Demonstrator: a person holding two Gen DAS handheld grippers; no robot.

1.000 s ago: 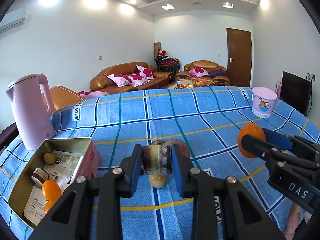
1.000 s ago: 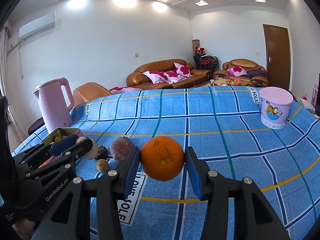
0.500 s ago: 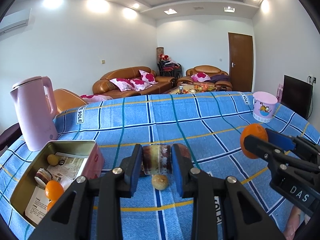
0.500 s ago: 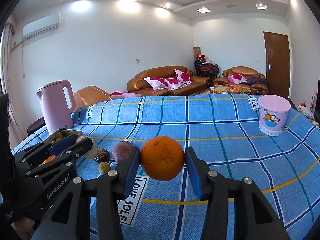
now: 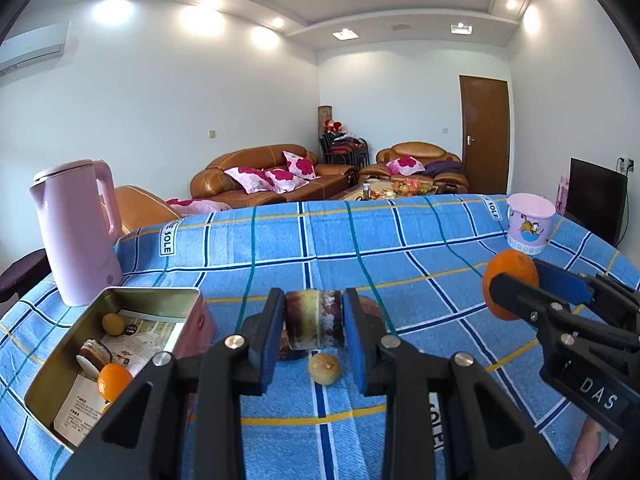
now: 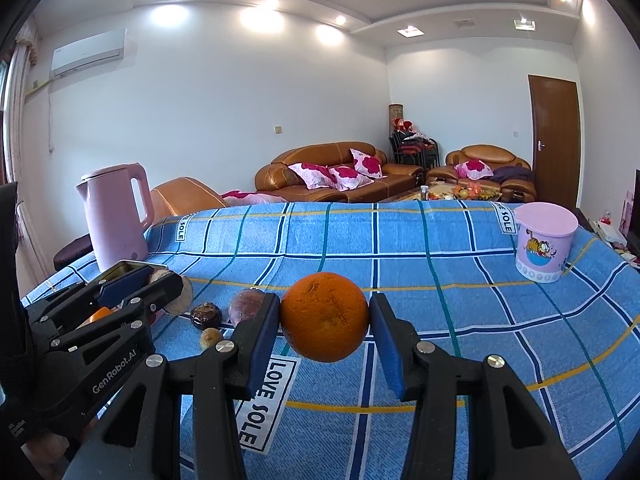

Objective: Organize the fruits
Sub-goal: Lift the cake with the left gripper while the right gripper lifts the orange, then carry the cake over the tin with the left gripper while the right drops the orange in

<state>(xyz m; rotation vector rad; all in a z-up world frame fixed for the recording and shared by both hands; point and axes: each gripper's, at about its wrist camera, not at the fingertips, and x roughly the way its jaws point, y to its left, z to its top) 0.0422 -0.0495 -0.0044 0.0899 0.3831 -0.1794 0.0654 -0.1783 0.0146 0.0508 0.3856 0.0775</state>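
Fruits are split between the tin, the cloth and the two grippers. In the open rectangular metal tin (image 5: 60,364) at the near left lie a small orange citrus fruit (image 5: 114,380), a little yellow fruit (image 5: 113,323) and a round brown-and-white piece on printed paper. The left gripper (image 5: 314,322) pinches a mottled brown, cream-banded round fruit (image 5: 314,322) between its blue pads, held above the cloth just right of the tin. The right gripper (image 6: 325,322) clamps a large round orange (image 6: 325,322), lifted clear of the blue checked tablecloth (image 6: 440,320). Three pieces lie loose on the cloth: a small tan fruit (image 5: 325,368) below the left jaws, a dark wrinkled fruit (image 6: 206,315) and a purplish round fruit (image 6: 247,306).

By my reading the job is roughly half done: some fruit is in the tin, two are in hand and not yet placed, and three wait on the cloth. Whether the orange is meant for the tin or for the pink cartoon-printed cup (image 6: 545,242) at the far right, I cannot tell.

Compared with a second ago, both grips are unchanged and neither hand has travelled much. Both views have tipped slightly upward: more ceiling shows, and the tin, pink plastic kettle (image 5: 78,236) and loose fruits sit a little lower in view.
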